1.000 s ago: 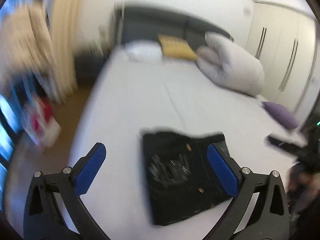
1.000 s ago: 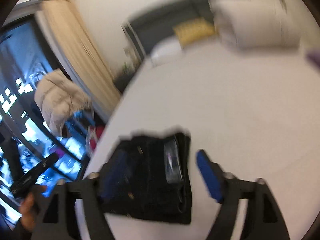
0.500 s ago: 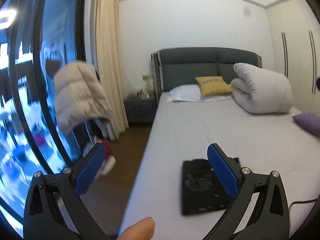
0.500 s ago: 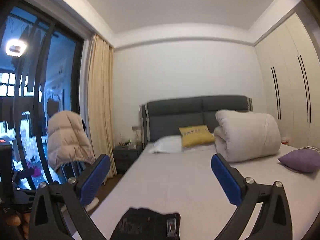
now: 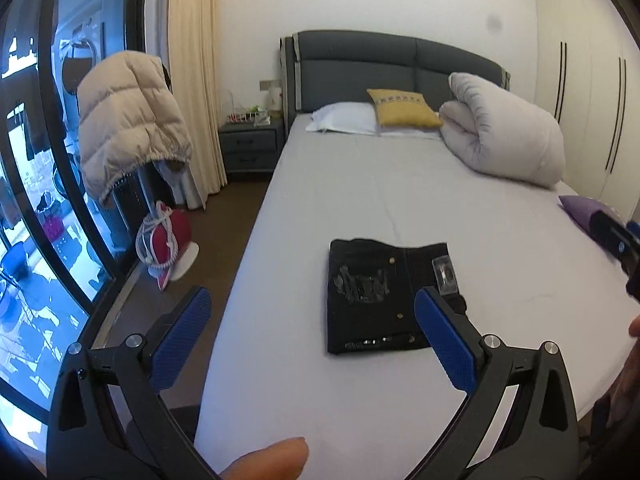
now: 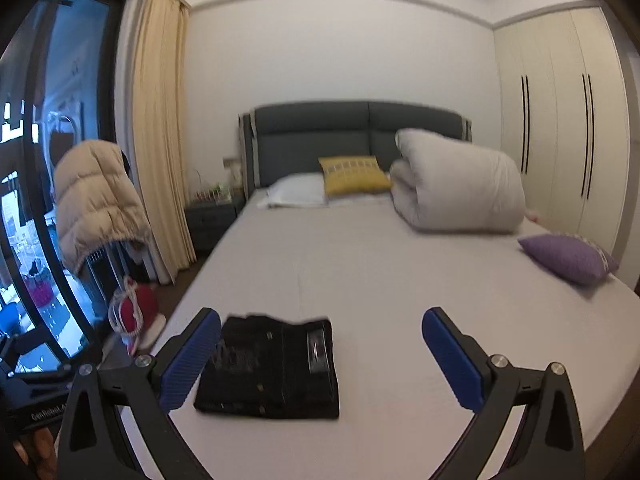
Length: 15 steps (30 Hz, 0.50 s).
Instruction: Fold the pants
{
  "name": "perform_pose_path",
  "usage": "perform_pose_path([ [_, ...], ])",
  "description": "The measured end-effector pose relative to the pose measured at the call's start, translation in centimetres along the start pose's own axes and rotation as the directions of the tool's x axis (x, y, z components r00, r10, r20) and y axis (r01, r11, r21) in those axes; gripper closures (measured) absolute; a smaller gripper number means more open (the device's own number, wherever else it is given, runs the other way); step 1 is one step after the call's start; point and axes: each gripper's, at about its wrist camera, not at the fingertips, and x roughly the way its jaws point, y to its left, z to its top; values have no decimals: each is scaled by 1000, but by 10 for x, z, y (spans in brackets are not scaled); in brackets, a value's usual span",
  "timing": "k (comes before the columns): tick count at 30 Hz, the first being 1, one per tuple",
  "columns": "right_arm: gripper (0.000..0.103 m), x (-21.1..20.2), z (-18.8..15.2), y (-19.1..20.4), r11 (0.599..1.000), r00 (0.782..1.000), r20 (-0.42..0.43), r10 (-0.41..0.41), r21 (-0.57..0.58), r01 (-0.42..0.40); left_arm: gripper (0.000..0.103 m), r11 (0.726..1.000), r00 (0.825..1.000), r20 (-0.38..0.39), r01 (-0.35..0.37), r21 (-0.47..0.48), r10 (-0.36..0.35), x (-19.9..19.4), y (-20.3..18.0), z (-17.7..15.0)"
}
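Black pants (image 5: 384,296) lie as a compact folded rectangle on the bed (image 5: 400,184), so both left tongs (image 5: 312,336) and right tongs (image 6: 320,356) hang wide and empty, folding apparently done.

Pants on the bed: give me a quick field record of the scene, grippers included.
pants: black, folded into a compact rectangle, flat on the bed
bed: grey sheet, pants near its foot end
left gripper: open, empty, clear of the pants
right gripper: open, empty, clear of the pants
duvet: white, rolled, at the head end
pillows: yellow, white, purple
jacket: beige, puffy, hanging by the window
task state: fold looks done
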Motion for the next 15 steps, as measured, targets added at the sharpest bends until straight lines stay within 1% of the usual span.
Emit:
perform_pose_path([
  [3, 0, 8, -13, -4, 999, 998, -53, -29, 12, 30, 0, 1000, 999, -44, 0, -5, 0, 20, -4, -9],
  [5, 0, 10, -19, -8, 999, 996, -77, -48, 18, 50, 0, 1000, 998, -58, 2, -17, -3, 25, -2, -12],
  [7, 0, 11, -22, -11, 998, 994, -93, -50, 28, 53, 0, 1000, 998, -65, -2, -12, 1, 35, -5, -15],
  [15, 0, 10, -27, -13, 998, 993, -108, -48, 27, 52, 0, 1000, 996, -85, 6, 7, -6, 51, -10, -22],
])
